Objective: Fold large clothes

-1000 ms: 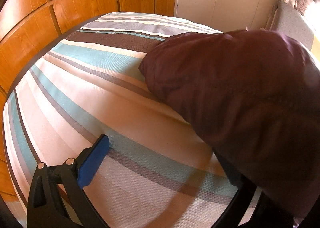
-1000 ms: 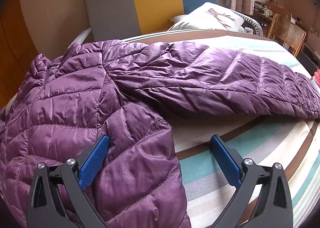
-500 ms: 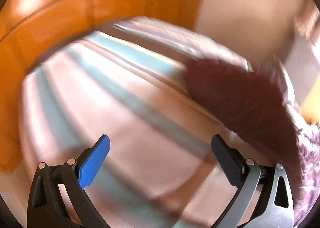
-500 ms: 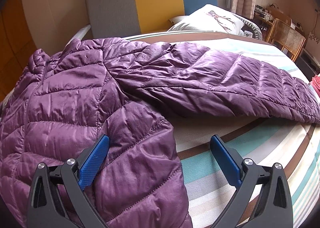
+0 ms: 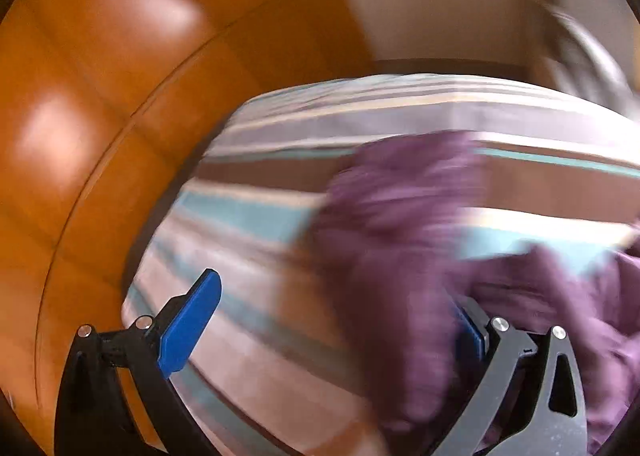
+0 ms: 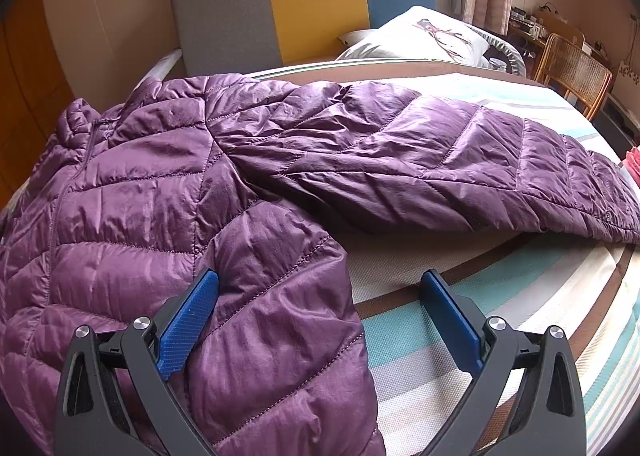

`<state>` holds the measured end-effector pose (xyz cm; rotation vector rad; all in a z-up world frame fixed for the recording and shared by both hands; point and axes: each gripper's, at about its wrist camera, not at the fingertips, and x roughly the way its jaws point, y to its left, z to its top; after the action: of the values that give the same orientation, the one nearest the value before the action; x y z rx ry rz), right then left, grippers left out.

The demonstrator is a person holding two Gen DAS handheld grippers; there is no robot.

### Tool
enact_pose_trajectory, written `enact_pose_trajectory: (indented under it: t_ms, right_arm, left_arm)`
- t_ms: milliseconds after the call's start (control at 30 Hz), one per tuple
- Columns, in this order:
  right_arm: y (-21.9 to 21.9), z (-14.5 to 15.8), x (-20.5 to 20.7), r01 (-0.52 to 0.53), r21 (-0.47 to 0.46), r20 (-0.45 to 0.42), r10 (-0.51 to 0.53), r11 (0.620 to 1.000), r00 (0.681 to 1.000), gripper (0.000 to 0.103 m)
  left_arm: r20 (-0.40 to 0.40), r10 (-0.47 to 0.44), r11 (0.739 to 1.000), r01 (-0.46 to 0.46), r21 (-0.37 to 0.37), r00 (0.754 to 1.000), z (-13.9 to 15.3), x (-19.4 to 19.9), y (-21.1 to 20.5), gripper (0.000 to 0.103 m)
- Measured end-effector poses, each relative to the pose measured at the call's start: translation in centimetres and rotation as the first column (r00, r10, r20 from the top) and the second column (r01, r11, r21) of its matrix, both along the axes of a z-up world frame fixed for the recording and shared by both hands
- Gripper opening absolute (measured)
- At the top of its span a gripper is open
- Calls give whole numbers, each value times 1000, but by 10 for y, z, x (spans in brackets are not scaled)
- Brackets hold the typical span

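A purple quilted puffer jacket (image 6: 168,184) lies spread on the striped bed (image 6: 500,316), one sleeve (image 6: 460,160) stretched out to the right. My right gripper (image 6: 320,316) is open and empty, hovering over the jacket's lower edge; its left finger is above the fabric, its right finger above bare sheet. The left wrist view is blurred by motion. There the jacket (image 5: 400,256) shows as a purple heap on the striped sheet (image 5: 248,328). My left gripper (image 5: 336,324) is open; the jacket's fabric hides part of its right finger.
A grey, yellow and blue headboard (image 6: 304,4) and a white pillow (image 6: 424,40) stand at the far end of the bed. A wicker chair (image 6: 576,72) is at the right. Orange wooden wardrobe panels (image 5: 100,116) run along the bed's left side.
My left gripper has swung fast; the jacket fabric that covered its right finger a second ago fell away and now lies as a heap ahead. The right gripper barely moved.
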<state>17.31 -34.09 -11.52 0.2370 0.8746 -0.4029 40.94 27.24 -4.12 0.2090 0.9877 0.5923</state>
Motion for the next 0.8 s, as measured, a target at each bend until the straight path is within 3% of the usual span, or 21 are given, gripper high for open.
enact_pose_trajectory:
  t_ms: [67, 133, 167, 333, 400, 467, 533, 667, 733, 800]
  right_arm:
    - [-1, 0, -1, 1, 2, 4, -1, 1000, 1000, 100]
    - [-1, -1, -1, 1, 8, 7, -1, 1000, 1000, 100]
    - [-1, -1, -1, 1, 9, 9, -1, 1000, 1000, 100]
    - [-1, 0, -1, 1, 11, 9, -1, 1000, 1000, 100]
    - [-1, 0, 0, -7, 17, 6, 7, 1000, 1000, 100]
    - [-1, 5, -2, -30, 30, 13, 29, 999, 999, 100]
    - [7, 19, -9, -50, -17, 32, 51, 999, 998, 100]
    - [45, 62, -44, -140, -90, 147, 152, 986, 977, 100]
    - [71, 86, -68, -157, -145, 197, 184, 977, 963, 100]
    - [90, 99, -90, -153, -189, 231, 196, 970, 953, 100]
  left_arm:
    - [139, 145, 989, -137, -62, 980, 9, -29, 36, 101]
    - [247, 275, 954, -232, -191, 929, 12, -74, 72, 101]
    - [274, 309, 937, -241, -253, 911, 8, -96, 83, 101]
    - [313, 323, 897, -185, -401, 893, -24, -180, 97, 101]
    - [338, 332, 893, -177, -414, 881, -30, -208, 96, 101]
    - [353, 310, 895, -146, -420, 883, -26, -225, 90, 101]
    - [382, 268, 914, -108, -391, 885, -13, -242, 75, 101]
    - [460, 115, 964, 12, -264, 880, 25, -272, 22, 101]
    - [465, 54, 972, 60, -228, 883, 41, -286, -14, 101]
    - [458, -29, 963, 148, -226, 888, 52, -297, -54, 101]
